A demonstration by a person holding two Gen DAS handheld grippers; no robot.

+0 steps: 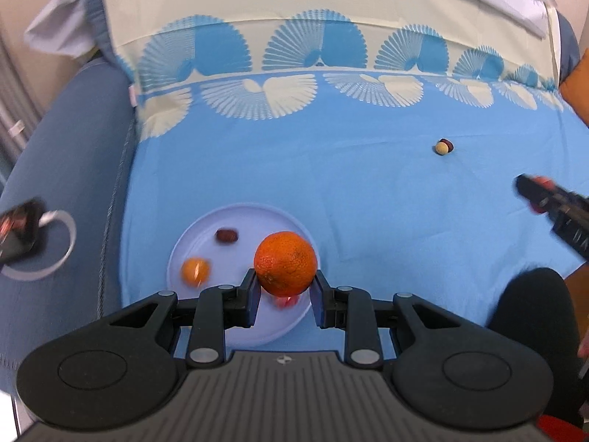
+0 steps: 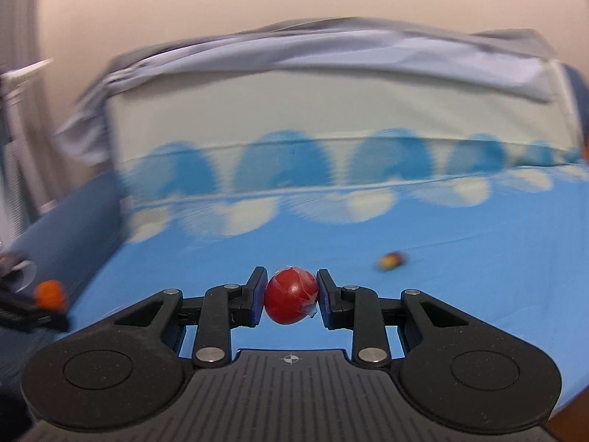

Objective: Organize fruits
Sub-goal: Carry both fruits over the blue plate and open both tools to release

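Note:
My left gripper [image 1: 283, 280] is shut on a big orange [image 1: 285, 263] and holds it above a pale blue plate [image 1: 198, 235] on the blue cloth. On the plate lie a dark date-like fruit [image 1: 226, 236], a small orange fruit [image 1: 195, 270] and a red fruit [image 1: 285, 301] partly hidden under the orange. My right gripper [image 2: 291, 296] is shut on a red round fruit [image 2: 291, 299] with a bit of clear film on it, above the cloth. That gripper shows at the right edge of the left wrist view [image 1: 541, 195]. Two small fruits, one tan and one dark [image 1: 444, 146], lie together farther back [image 2: 392, 259].
The blue patterned cloth [image 1: 368, 191] covers a sofa seat, with a blue armrest [image 1: 66, 154] at the left. A dark device on a white ring [image 1: 22, 235] sits on the armrest. A grey sheet [image 2: 331, 55] drapes over the backrest. A dark knee [image 1: 533, 313] is at the lower right.

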